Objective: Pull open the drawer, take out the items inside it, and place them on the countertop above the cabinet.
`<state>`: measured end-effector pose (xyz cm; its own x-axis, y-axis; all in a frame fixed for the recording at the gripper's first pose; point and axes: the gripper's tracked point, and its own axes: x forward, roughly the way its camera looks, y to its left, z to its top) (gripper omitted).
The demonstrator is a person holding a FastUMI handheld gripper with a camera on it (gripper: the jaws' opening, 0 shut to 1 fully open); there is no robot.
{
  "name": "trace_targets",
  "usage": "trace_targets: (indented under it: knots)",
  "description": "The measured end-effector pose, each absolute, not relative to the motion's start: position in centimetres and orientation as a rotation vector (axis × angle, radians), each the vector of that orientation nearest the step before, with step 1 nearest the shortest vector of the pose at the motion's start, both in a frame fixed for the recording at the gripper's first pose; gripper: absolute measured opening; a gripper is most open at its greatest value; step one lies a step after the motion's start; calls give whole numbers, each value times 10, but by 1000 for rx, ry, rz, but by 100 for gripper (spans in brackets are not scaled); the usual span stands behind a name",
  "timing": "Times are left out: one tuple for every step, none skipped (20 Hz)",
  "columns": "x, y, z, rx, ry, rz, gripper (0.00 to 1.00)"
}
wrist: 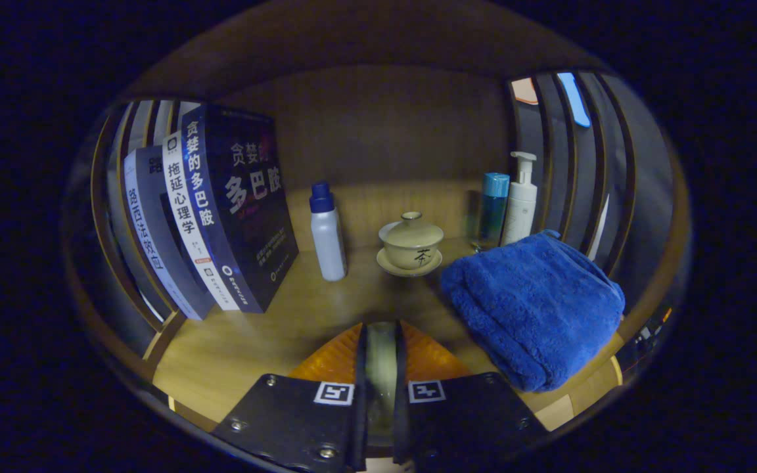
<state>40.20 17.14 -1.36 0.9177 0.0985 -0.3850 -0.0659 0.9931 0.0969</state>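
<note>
Gripper [382, 355] level over the countertop [247, 341], fingers clamped on a thin pale item, too blurred to name. Just ahead, a lidded teacup [411, 246] on its saucer. Right of the fingers, a folded blue towel [536, 309]; left, leaning books [221, 210] and a grey bottle [327, 235]. Beyond the towel, a teal bottle [493, 210] and pump bottle [520, 197].

The hand-held gripper [382, 358] nearly closes on a pale thing too hidden to identify, while the blue towel [536, 309] hides the pump bottle's [520, 200] base.
</note>
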Motion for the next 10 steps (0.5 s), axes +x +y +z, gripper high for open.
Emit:
trace_targets:
  knots:
    - [403, 172, -14, 88, 399, 90, 16]
    - [405, 172, -14, 90, 398, 94, 16]
    - [405, 172, -14, 89, 395, 98, 16]
    - [405, 172, -13, 87, 394, 99, 16]
    - [405, 172, -13, 86, 392, 98, 16]
    - [406, 172, -14, 85, 392, 97, 16]
    - [406, 172, -13, 87, 393, 97, 16]
    - [405, 173, -13, 93, 398, 98, 16]
    - [403, 174, -18, 99, 425, 106, 16]
    - [403, 173, -16, 107, 416, 101, 21]
